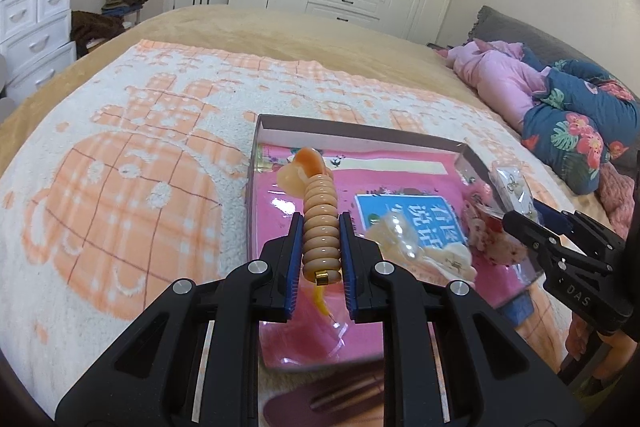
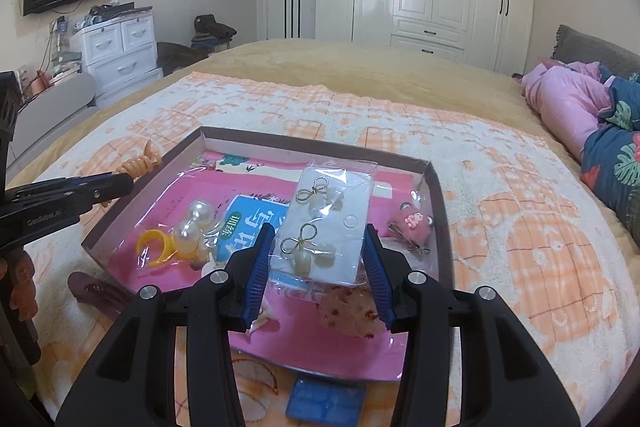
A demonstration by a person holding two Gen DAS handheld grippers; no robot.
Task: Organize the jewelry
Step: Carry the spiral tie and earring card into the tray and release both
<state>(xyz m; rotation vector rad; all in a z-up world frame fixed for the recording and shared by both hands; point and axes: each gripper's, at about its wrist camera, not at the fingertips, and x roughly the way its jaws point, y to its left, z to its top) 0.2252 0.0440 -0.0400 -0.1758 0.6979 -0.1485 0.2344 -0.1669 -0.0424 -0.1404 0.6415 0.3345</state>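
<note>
My left gripper (image 1: 320, 227) is shut on a peach ribbed hair clip (image 1: 320, 219), held above the left part of a shallow box with a pink lining (image 1: 276, 227). The clip (image 2: 140, 161) also shows at the box's left edge in the right wrist view. My right gripper (image 2: 320, 239) grips a clear packet with a white card of gold bow earrings (image 2: 326, 227) over the box (image 2: 436, 195). In the box lie a pearl clip (image 2: 194, 223), a yellow ring (image 2: 154, 247), a pink item (image 2: 414, 223) and a speckled bag (image 2: 352, 311).
The box sits on an orange-and-white towel (image 1: 120, 167) on a bed. A dark red hair clip (image 2: 96, 293) lies on the towel left of the box; a blue square (image 2: 326, 401) lies in front. Pink and floral bedding (image 2: 592, 115) is piled at the right.
</note>
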